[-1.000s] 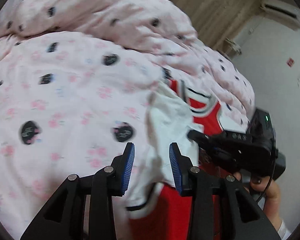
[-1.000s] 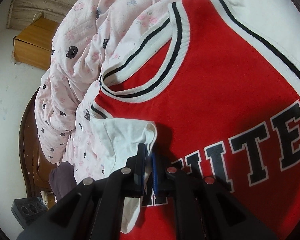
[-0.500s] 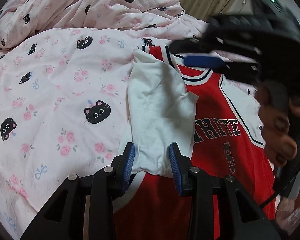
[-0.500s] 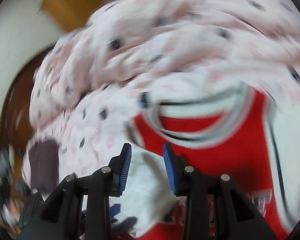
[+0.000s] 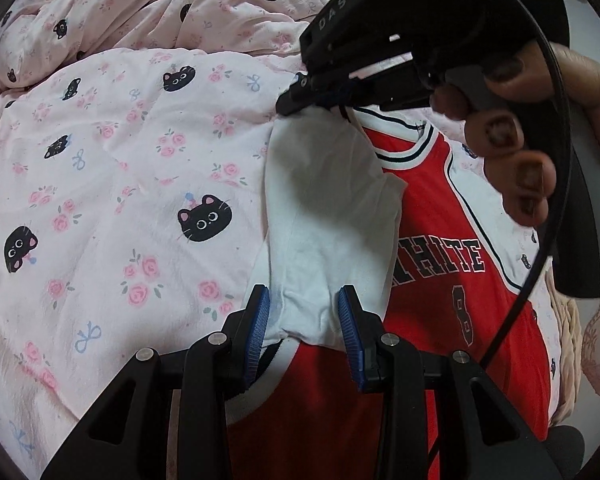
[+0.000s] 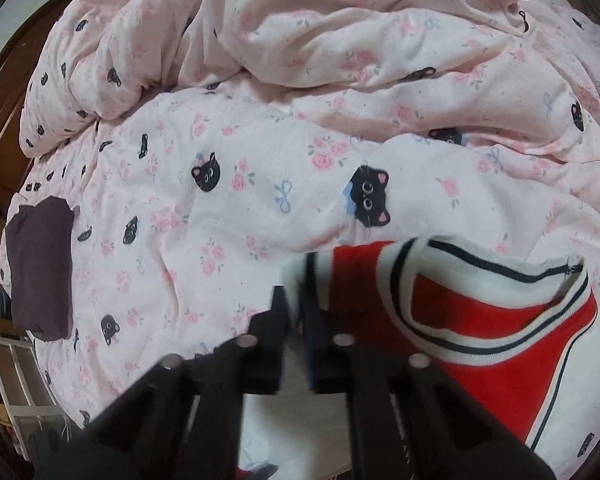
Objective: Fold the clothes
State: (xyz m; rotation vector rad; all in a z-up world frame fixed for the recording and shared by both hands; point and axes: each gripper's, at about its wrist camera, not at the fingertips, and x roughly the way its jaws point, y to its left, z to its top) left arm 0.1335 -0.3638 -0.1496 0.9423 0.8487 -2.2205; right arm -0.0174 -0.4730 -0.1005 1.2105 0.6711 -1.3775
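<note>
A red and white jersey (image 5: 451, 216) with "WHITE 8" print lies on a pink bedspread (image 5: 112, 184). Its white sleeve (image 5: 331, 208) is folded over onto the red front. My left gripper (image 5: 303, 320) is open, its blue pads either side of the sleeve's near edge. My right gripper (image 5: 296, 96) is shut on the jersey's shoulder corner at the far end of the sleeve. In the right wrist view the right gripper (image 6: 298, 300) pinches white fabric, with the striped neckline (image 6: 483, 280) to its right.
A bunched pink duvet (image 6: 339, 40) with cat faces lies beyond the jersey. A folded dark purple garment (image 6: 40, 276) lies at the bed's left edge. A wooden bed frame (image 6: 0, 120) curves along the left. My hand (image 5: 515, 152) holds the right gripper.
My right gripper let go of the sleeve, opened, moved up to the shoulder corner and shut there. My left gripper stayed open and pulled back to the sleeve's near edge.
</note>
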